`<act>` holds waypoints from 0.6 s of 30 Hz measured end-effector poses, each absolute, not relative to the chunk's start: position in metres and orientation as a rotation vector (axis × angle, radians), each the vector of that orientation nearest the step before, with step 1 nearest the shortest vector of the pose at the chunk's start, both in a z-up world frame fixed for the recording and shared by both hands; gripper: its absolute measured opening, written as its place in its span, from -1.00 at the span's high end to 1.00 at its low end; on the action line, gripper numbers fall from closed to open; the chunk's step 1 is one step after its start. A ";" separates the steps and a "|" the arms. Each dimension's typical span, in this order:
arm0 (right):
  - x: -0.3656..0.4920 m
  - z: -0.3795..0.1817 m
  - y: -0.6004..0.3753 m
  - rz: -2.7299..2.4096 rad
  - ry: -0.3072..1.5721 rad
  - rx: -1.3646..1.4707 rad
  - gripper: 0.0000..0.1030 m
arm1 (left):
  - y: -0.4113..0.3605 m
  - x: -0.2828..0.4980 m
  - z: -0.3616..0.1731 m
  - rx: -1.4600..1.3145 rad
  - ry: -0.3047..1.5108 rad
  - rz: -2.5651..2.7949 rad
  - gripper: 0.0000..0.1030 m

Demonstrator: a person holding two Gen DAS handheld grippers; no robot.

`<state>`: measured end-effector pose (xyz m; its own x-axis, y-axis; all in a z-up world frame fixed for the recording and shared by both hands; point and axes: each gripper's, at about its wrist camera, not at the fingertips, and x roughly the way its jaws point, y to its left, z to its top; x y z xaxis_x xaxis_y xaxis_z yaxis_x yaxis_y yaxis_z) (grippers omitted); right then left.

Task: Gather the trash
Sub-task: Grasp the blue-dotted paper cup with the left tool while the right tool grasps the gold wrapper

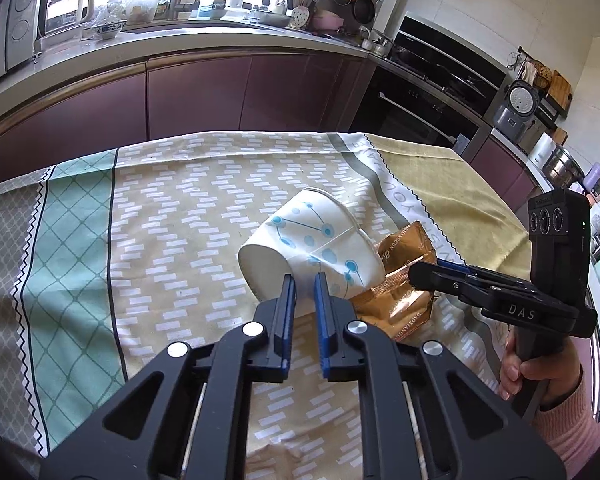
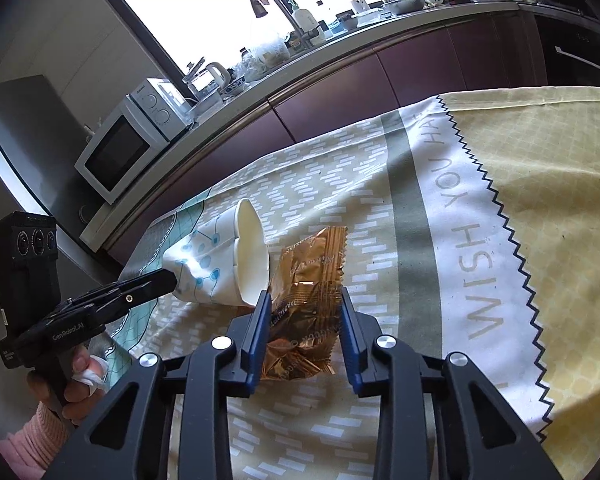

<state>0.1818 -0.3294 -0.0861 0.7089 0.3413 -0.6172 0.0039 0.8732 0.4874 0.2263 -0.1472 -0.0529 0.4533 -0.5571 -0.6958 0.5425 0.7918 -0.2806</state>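
Observation:
A crushed white paper cup [image 1: 320, 240] with blue dots lies on its side on the patterned tablecloth [image 1: 172, 220]. My left gripper [image 1: 304, 284] is shut on the cup's base rim, and in the right wrist view its tip [image 2: 171, 280] squashes that end of the cup [image 2: 216, 264]. A crinkled gold snack wrapper [image 2: 304, 280] lies right beside the cup's mouth. My right gripper [image 2: 305, 300] straddles the wrapper, both blue pads meeting its edges. From the left wrist view the right gripper [image 1: 414, 276] comes in from the right onto the wrapper [image 1: 400, 304].
The cloth-covered table ends at a far edge [image 1: 260, 134], with dark red kitchen cabinets [image 1: 196, 96] close behind. A microwave [image 2: 116, 152] stands on the counter at left, an oven [image 1: 420, 108] at right. A hand in a pink sleeve [image 1: 540, 376] holds each gripper.

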 end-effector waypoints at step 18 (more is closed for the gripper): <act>0.154 -0.067 -0.327 0.228 0.688 0.506 0.49 | -0.089 0.188 -0.034 -0.040 0.807 -0.659 0.88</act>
